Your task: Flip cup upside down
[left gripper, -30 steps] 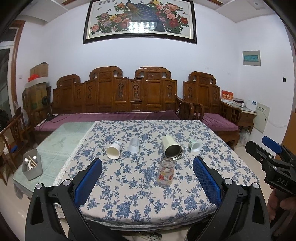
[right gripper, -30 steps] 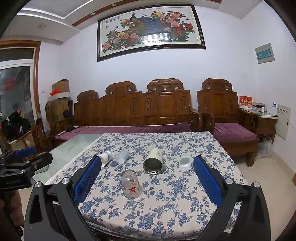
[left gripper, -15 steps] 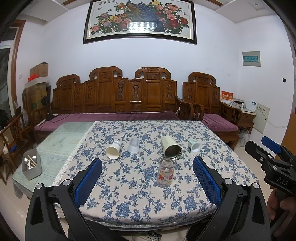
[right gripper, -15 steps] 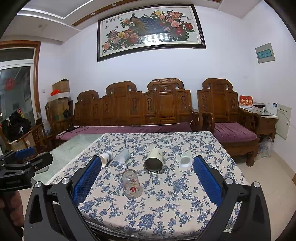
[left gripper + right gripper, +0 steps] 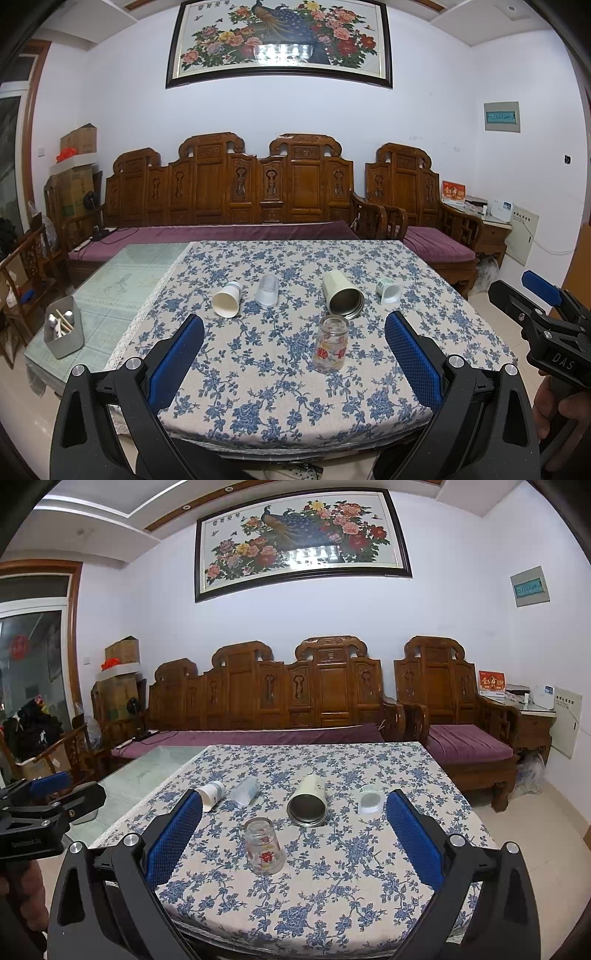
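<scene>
A clear glass cup with a red print (image 5: 331, 344) (image 5: 264, 846) stands upside down on the floral tablecloth, nearest the front. Behind it lie a white paper cup (image 5: 226, 299) (image 5: 210, 794), a clear plastic cup (image 5: 267, 290) (image 5: 245, 791), a steel tumbler (image 5: 342, 298) (image 5: 308, 799) and a small white-green cup (image 5: 388, 290) (image 5: 370, 799), all on their sides. My left gripper (image 5: 294, 330) is open and empty, back from the table's front edge. My right gripper (image 5: 294, 808) is open and empty, also back from the edge.
The table (image 5: 258, 398) has a bare glass part on the left with a grey utensil box (image 5: 63, 327). A carved wooden sofa (image 5: 236, 206) stands behind the table. The other gripper shows at each view's side: right one (image 5: 546, 325), left one (image 5: 40, 812).
Both views have drifted slightly; the cups lie as before and both grippers stay open.
</scene>
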`<state>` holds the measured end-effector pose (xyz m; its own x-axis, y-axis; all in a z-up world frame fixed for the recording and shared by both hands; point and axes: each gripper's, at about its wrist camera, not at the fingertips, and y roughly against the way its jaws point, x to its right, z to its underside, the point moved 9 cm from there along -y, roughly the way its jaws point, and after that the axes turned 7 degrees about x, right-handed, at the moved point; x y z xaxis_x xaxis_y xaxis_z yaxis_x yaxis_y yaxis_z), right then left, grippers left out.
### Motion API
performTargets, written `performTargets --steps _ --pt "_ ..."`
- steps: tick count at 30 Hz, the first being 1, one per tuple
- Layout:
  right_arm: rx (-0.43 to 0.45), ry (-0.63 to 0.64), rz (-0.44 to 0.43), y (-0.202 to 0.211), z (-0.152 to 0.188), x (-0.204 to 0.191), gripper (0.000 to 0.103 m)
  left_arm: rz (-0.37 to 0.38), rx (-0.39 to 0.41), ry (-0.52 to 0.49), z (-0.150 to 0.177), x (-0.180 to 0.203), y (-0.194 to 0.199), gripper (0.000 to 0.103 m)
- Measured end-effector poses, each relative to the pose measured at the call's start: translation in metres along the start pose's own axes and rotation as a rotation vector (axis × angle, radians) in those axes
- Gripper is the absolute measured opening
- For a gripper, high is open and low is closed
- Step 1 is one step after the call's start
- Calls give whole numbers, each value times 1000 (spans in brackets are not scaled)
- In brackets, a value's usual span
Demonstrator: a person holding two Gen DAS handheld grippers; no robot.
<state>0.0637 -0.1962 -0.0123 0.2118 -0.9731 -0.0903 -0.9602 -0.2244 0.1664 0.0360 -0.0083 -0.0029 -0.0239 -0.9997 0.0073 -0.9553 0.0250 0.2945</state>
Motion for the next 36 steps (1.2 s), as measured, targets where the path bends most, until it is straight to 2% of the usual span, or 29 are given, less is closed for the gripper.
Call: performTargets --steps 36 --pt "-1 2 -5 -1 1 -4 100 2 9 4 -4 1 2 94"
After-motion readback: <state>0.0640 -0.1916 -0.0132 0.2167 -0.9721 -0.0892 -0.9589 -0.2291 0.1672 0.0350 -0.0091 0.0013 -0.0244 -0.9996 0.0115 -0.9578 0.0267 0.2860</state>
